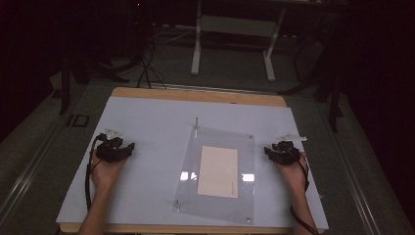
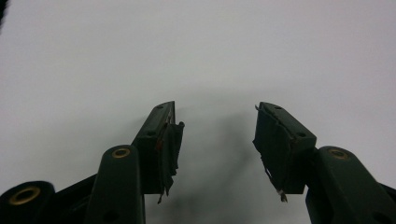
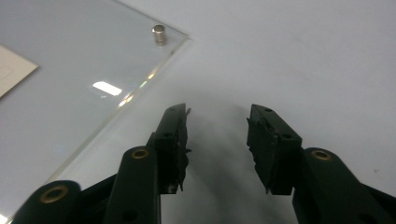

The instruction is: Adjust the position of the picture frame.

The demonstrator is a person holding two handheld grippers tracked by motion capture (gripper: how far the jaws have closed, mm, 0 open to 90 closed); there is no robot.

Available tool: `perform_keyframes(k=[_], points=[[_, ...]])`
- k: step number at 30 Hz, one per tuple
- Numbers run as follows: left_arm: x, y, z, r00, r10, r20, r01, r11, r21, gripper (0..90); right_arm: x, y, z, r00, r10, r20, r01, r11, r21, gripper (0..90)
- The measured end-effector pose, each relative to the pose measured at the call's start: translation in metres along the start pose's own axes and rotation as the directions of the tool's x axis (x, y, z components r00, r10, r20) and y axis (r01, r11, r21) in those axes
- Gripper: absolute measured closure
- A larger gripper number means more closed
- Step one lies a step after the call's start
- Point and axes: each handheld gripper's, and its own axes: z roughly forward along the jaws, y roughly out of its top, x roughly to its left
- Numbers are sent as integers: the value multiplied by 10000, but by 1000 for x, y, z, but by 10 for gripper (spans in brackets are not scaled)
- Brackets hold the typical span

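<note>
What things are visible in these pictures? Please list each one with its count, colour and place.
table: one, white top with wooden edge, centre.
clear panel: one, transparent, flat on the table, right of centre.
paper sheet: one, cream, within the panel's outline.
metal studs: four, silver, at the panel's corners.
desk frame: one, white, on the floor behind.
cables: several, black, on the floor behind.
left gripper: black, jaws open, over the bare table.
right gripper: black, jaws open, beside the panel's corner.
</note>
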Motion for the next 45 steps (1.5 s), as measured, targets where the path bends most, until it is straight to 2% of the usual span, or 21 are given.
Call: perform_keyframes(k=[3,4,6,8,9,12,17,20,21,22,24,25,28,32,34,35,36,37,40,43,45], points=[[-10,2,-11,9981,347,509,-333,9991,-265,486,3,1,-1,9998,-194,-60,194,9998,-30,574],[-10,2,-11,9981,347,509,-333,9991,-265,486,3,1,-1,9998,-194,-60,194,9998,-30,574],[-13,3,-18,9936,184,1112,-131,9988,-480,486,6,4,-3,9995,-265,-170,262,9996,-141,578],[-13,3,-18,9936,184,1112,-131,9988,-480,497,7,4,-3,9992,-323,-246,319,9994,-160,578],[-20,5,-24,9888,388,1442,-306,9978,-588,513,11,7,-3,9986,-383,-363,377,9992,-164,578],[-26,4,-28,9830,678,1706,-593,9968,-543,511,17,10,0,9971,-535,-542,527,9985,-163,577],[-37,0,-35,9727,1166,2008,-1086,9928,-509,523,25,17,0,9933,-703,-913,680,9973,-286,568],[-41,-2,-37,9695,1387,2021,-1311,9901,-503,535,27,20,-1,9918,-739,-1042,705,9968,-365,567],[-45,-3,-39,9637,1493,2213,-1386,9883,-631,535,30,22,-1,9898,-736,-1221,687,9967,-440,570],[-45,-3,-39,9637,1493,2213,-1386,9883,-631,550,30,22,-1,9898,-736,-1221,687,9967,-440,570],[-49,-2,-41,9518,1615,2606,-1501,9867,-631,587,32,26,-1,9878,-867,-1295,816,9957,-439,570],[-51,-2,-42,9495,1682,2648,-1566,9856,-646,591,35,28,-1,9862,-1004,-1313,953,9945,-442,568],[-57,-1,-45,9441,1814,2754,-1676,9831,-731,586,38,37,-1,9830,-1137,-1440,1071,9928,-528,568],[-64,-5,-45,9435,1942,2685,-1894,9809,-438,556,43,50,0,9777,-1354,-1603,1268,9899,-632,568],[-67,-7,-45,9365,2052,2844,-2039,9784,-345,555,47,55,1,9748,-1522,-1633,1433,9875,-654,560],[-67,-7,-45,9365,2052,2844,-2039,9784,-345,555,49,57,2,9737,-1599,-1621,1508,9863,-671,558],[-70,-9,-45,9274,2109,3091,-2115,9768,-320,555,52,61,3,9714,-1694,-1662,1598,9847,-698,553],[-70,-9,-45,9274,2109,3091,-2115,9768,-320,555,54,64,4,9706,-1741,-1665,1647,9840,-686,546],[-80,-13,-50,9063,2335,3522,-2331,9714,-444,555,61,71,9,9685,-1880,-1636,1785,9814,-711,514],[-88,-16,-54,8835,2694,3831,-2691,9615,-557,555,66,76,14,9655,-1934,-1747,1831,9804,-732,510],[-93,-18,-56,8712,2828,4014,-2837,9571,-586,555,70,79,17,9634,-1977,-1809,1875,9796,-718,508]])
